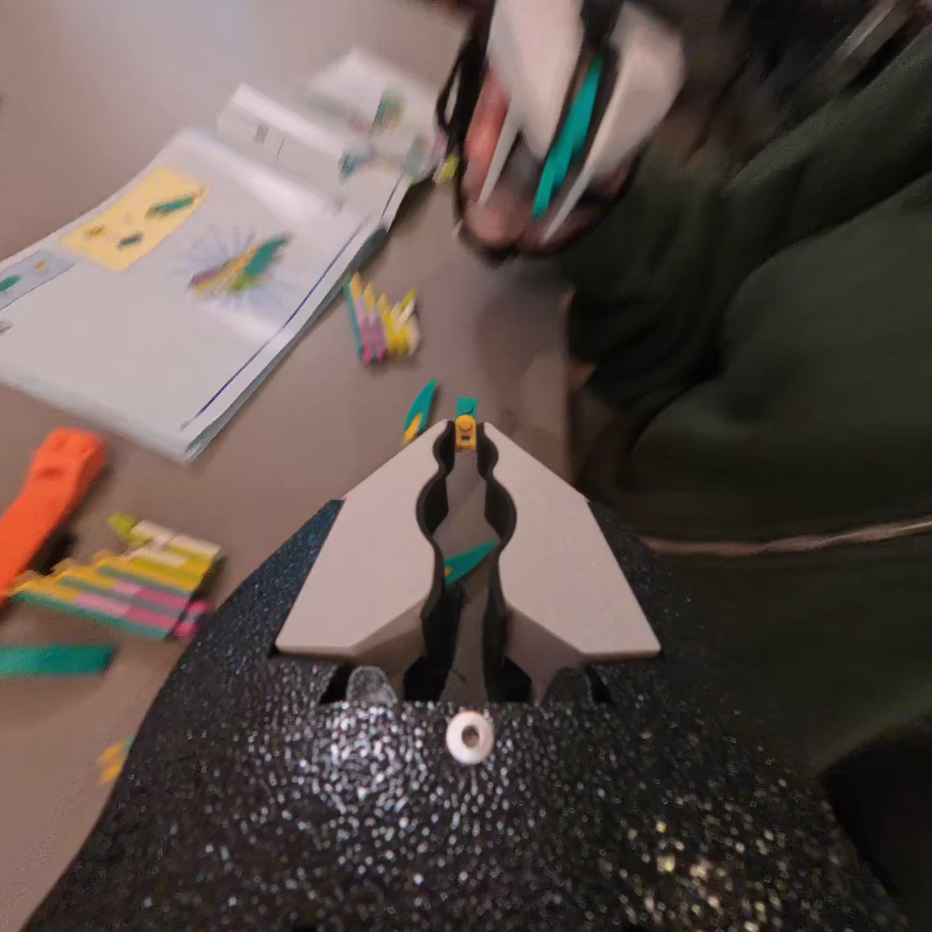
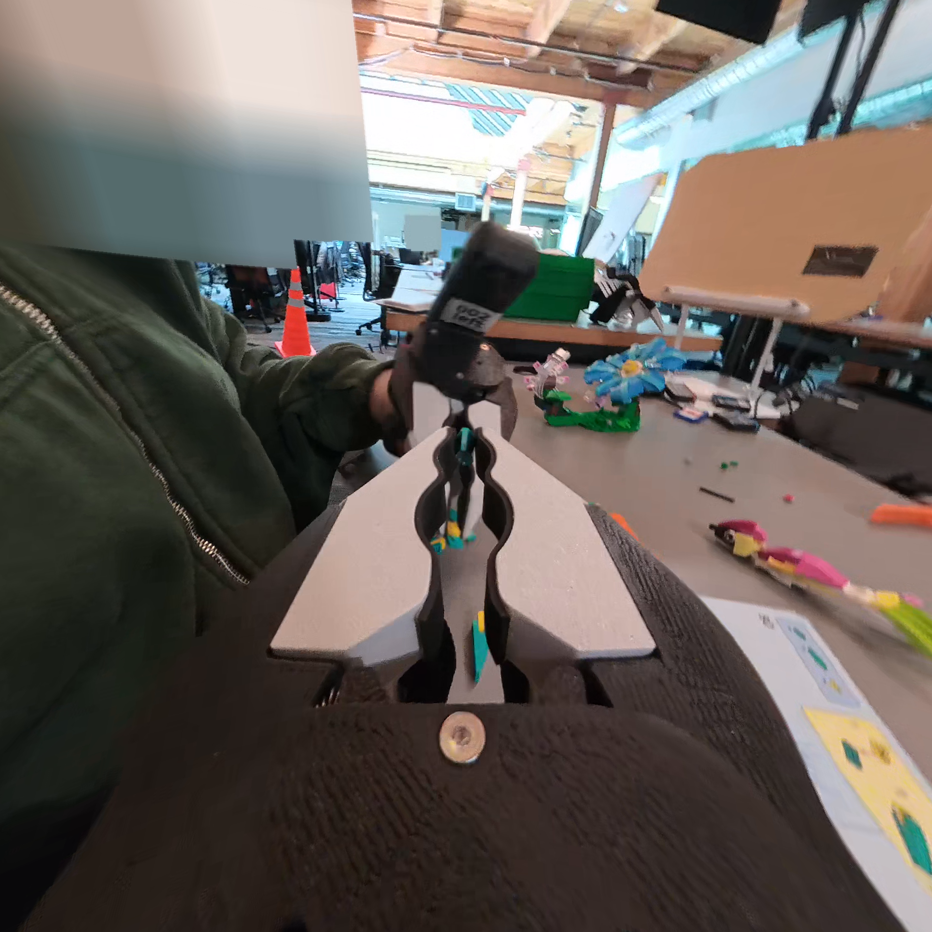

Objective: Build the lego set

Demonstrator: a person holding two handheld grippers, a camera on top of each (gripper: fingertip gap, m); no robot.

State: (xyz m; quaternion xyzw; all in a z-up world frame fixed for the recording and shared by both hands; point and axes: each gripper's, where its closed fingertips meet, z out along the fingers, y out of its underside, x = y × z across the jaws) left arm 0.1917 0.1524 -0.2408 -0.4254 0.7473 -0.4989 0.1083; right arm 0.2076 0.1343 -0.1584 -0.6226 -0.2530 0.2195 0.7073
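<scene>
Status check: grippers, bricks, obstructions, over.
Left gripper shut on small yellow-and-teal brick piece. Right gripper shut on long teal leaf-shaped piece. Nothing between them.

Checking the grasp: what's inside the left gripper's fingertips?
The left gripper pinches a small yellow piece joined to a teal piece that sticks out past the tips. The pads cover the yellow piece's sides, so its full shape is hidden.

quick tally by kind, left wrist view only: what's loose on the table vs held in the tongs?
Open paper instruction booklets: 1
Orange plastic brick separators: 1
Multicolour built brick sections on the table: 2
Loose teal leaf-shaped pieces on the table: 2
Pieces held in tongs: 2, a small yellow-and-teal piece in the left tongs and a teal leaf piece in the right tongs
Total: 8
</scene>
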